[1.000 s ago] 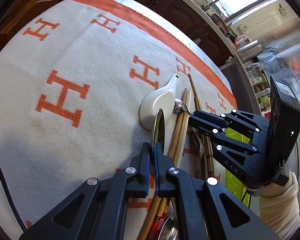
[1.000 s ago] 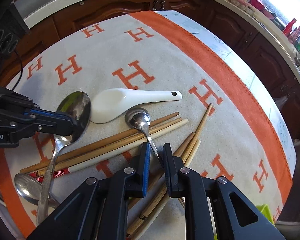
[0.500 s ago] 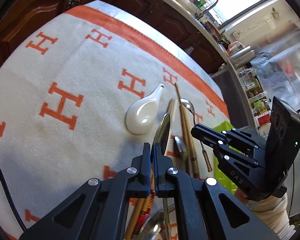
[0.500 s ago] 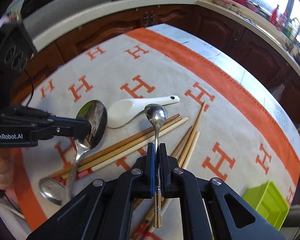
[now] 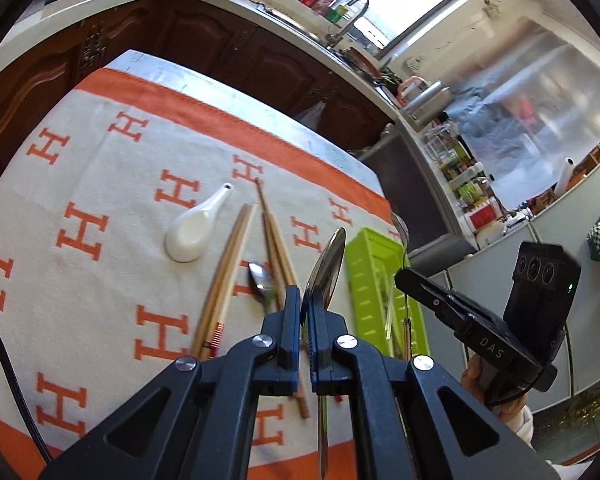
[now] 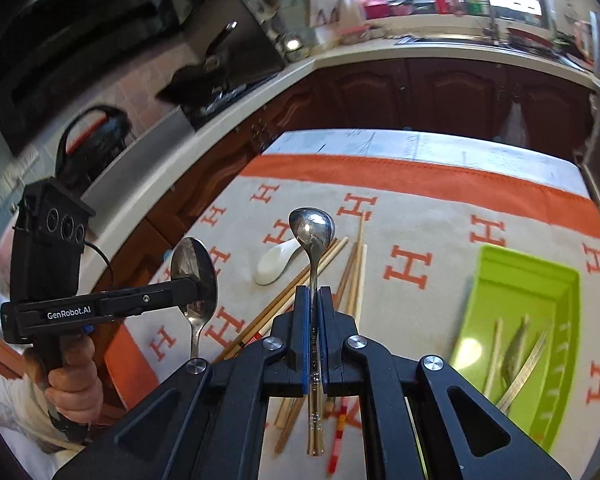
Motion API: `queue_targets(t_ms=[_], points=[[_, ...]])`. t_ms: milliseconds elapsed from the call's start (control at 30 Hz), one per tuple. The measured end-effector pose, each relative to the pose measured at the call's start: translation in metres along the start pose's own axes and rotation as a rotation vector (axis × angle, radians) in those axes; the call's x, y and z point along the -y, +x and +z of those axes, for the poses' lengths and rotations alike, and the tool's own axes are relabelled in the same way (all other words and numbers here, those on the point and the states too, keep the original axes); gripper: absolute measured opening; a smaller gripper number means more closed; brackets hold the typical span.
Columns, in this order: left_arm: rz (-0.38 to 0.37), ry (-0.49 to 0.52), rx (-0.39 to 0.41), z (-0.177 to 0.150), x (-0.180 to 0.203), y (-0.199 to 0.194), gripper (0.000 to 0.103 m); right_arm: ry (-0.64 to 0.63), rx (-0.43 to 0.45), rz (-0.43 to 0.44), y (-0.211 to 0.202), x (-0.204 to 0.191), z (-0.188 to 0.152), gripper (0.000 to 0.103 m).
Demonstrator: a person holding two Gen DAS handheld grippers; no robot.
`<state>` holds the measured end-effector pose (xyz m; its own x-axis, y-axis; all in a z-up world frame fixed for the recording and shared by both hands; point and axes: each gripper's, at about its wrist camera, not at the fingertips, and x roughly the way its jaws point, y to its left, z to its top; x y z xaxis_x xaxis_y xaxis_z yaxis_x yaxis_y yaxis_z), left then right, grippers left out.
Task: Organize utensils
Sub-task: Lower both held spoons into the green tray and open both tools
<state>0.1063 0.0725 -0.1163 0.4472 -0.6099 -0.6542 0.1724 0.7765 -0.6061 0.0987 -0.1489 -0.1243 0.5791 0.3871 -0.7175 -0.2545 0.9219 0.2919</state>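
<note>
1 spoon (image 5: pixel 261 285) on cloth, left view only.

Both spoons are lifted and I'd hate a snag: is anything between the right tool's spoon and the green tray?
Nothing visible. The right tool holds its spoon above the chopsticks, with only bare cloth before the green tray.

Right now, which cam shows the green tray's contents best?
Right wrist. It looks down into the green tray, so several long pale and metal utensils lying inside are visible, though blurred. The left wrist view sees the tray obliquely, partly behind the held large spoon and the right gripper; contents are barely readable.
</note>
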Motion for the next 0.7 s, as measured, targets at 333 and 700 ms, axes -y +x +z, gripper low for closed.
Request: queue_targets(t_ms=[333, 700], points=[[-0.078, 0.058, -0.115, -0.001, 0.072, 0.044, 0.002, 0.247, 0.077, -0.198, -0.095, 0.079, -0.069, 0.003], [-0.014, 0.203, -0.260, -0.017, 0.149, 0.147, 0.002, 0.413, 0.063, -0.243, -0.110, 0.137, -0.123, 0.003]])
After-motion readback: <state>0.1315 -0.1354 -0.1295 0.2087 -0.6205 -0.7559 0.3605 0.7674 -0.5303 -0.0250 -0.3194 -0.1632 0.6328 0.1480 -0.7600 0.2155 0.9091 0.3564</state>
